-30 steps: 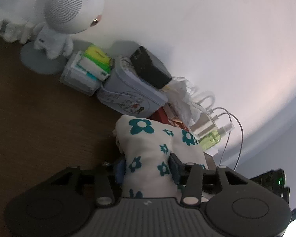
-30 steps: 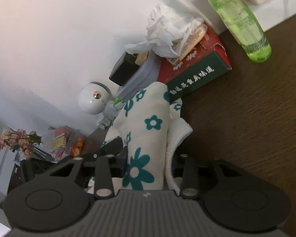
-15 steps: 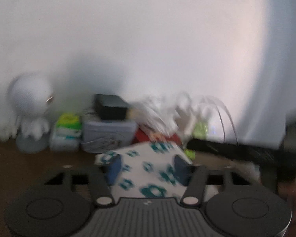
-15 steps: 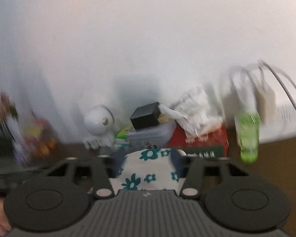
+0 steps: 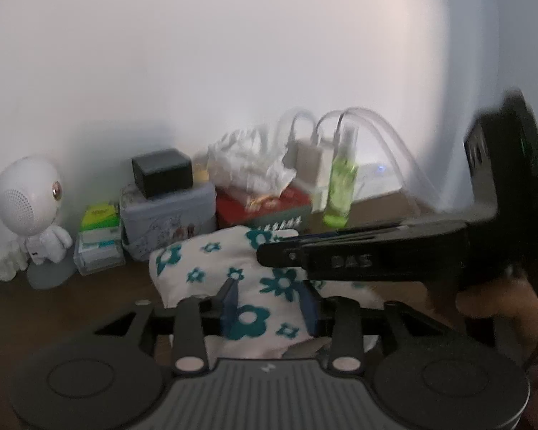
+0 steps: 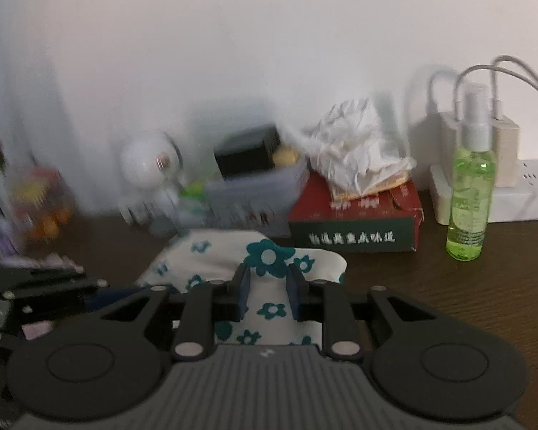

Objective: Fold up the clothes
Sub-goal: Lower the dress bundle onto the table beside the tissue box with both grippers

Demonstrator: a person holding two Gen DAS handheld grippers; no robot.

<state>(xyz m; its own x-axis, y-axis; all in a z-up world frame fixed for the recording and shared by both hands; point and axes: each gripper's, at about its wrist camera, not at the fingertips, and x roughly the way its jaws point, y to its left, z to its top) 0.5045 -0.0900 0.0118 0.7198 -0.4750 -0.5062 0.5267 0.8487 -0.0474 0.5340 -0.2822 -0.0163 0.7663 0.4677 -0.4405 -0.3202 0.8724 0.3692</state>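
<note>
A folded white cloth with teal flowers (image 5: 211, 265) hangs between both grippers above the dark wooden table (image 5: 71, 304). In the left wrist view my left gripper (image 5: 269, 304) has the cloth bunched between its blue pads, and its jaws are opening. My right gripper (image 5: 279, 254) reaches in from the right onto the same cloth, with a hand behind it. In the right wrist view the right gripper (image 6: 267, 286) pinches a narrower fold of the cloth (image 6: 269, 254) while its jaws are closing. The left gripper (image 6: 36, 286) shows at the left edge.
Clutter lines the wall: a white round-headed robot figure (image 5: 28, 200), a grey tin (image 5: 168, 215) with a black box on it, a red tissue box (image 6: 355, 222), a green spray bottle (image 6: 470, 186) and a white power strip (image 6: 520, 197) with chargers and cables.
Both grippers rolled from tilted to level and rose a little, carrying the cloth. The right gripper's pads have come closer together on it. The right gripper now shows beside the left.
</note>
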